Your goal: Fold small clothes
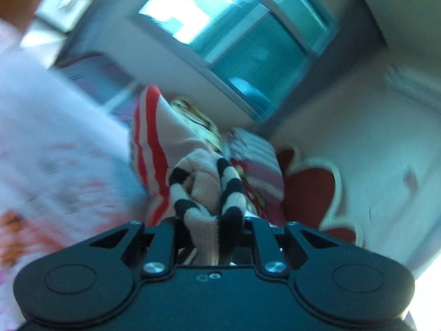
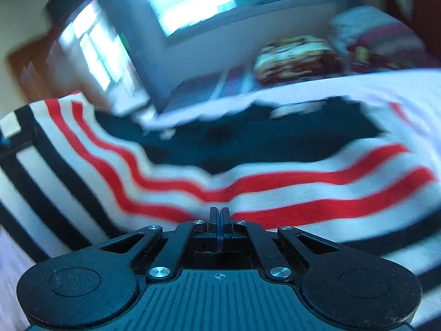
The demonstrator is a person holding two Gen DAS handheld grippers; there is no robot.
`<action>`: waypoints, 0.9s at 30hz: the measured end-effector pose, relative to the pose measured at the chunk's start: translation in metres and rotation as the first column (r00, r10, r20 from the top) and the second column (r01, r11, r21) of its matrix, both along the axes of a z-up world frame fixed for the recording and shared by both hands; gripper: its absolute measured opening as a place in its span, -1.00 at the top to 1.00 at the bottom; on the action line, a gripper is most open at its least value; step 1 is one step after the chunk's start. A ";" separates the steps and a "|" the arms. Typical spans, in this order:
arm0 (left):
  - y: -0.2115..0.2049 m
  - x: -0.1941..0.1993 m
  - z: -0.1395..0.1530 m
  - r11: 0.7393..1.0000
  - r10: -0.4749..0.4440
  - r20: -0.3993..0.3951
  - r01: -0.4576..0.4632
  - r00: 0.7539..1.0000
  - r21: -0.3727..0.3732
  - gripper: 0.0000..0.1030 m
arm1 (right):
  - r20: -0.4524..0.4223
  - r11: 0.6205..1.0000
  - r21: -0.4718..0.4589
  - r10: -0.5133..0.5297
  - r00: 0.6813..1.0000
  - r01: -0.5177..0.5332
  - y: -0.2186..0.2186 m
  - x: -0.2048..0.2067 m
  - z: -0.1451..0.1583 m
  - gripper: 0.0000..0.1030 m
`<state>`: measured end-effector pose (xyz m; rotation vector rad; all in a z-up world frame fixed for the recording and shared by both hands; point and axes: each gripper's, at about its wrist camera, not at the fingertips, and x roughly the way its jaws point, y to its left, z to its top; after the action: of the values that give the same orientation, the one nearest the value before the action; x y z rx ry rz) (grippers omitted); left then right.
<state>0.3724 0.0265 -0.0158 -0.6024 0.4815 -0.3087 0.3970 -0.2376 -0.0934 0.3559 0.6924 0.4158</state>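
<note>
The knitted striped garment [image 2: 248,190], white with red and black bands and a dark blue middle, is draped low over the pale bedcover [image 2: 330,88] in the right wrist view, with its near hem running right up against that gripper. Both pictures are pretty smeared, so take the finer details with a pinch of salt.

Starting on the left: the left gripper [image 1: 212,220] has its jaws nearly together and clamped on a bunched wad of the black-and-white striped knit, which spills out in front of the camera with red-striped fabric hanging behind it. The room behind looks tilted, with a window [image 1: 248,41] up top and a red heart-shaped cushion [image 1: 308,187] off to the right.

On the right: the right gripper [image 2: 219,215] has its jaws fully closed, pads together. I honestly can't tell if any cloth is caught in them; the red-and-white hem sits just ahead of the tips and might only be touching.

My guess is this is the lift-and-carry part of a fold. To do it well I'd keep the left corner pinched firmly, since thick knit slips, and bring it across level so the edge lands straight. The right side should pin or hold the matching corner, otherwise the whole thing drags and the fold goes crooked.
</note>
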 end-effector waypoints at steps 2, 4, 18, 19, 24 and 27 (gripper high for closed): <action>-0.043 0.005 0.011 0.991 -0.076 0.011 0.074 0.997 0.107 0.74 | -0.010 0.989 0.100 -0.104 0.995 0.104 -0.040 -0.009 0.010 1.00; -0.087 0.012 0.010 0.970 -0.145 -0.016 0.145 0.989 0.195 0.74 | -0.026 0.965 0.171 -0.199 0.980 0.200 -0.084 -0.018 0.017 1.00; -0.213 -0.018 -0.028 0.850 -0.381 -0.120 0.398 0.917 0.346 -0.09 | -0.071 0.892 0.358 -0.270 0.960 0.277 -0.224 -0.070 0.051 -0.52; -0.201 -0.023 -0.023 0.873 -0.345 -0.092 0.356 0.934 0.333 -0.09 | -0.084 0.893 0.368 -0.247 0.965 0.260 -0.220 -0.068 0.050 -0.52; -0.132 0.001 -0.020 0.908 -0.146 -0.116 0.179 0.983 0.378 -0.05 | -0.189 0.903 0.393 -0.104 0.976 0.173 -0.189 -0.057 0.034 -0.52; -0.117 0.015 -0.030 0.917 -0.120 -0.167 0.174 0.979 0.358 -0.05 | -0.255 0.906 0.385 -0.080 0.964 0.177 -0.176 -0.045 0.023 -0.52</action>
<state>0.3870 -0.0905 -0.0457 -0.2180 0.7065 -0.3089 0.3515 -0.4139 -0.0702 0.8522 0.8069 0.3928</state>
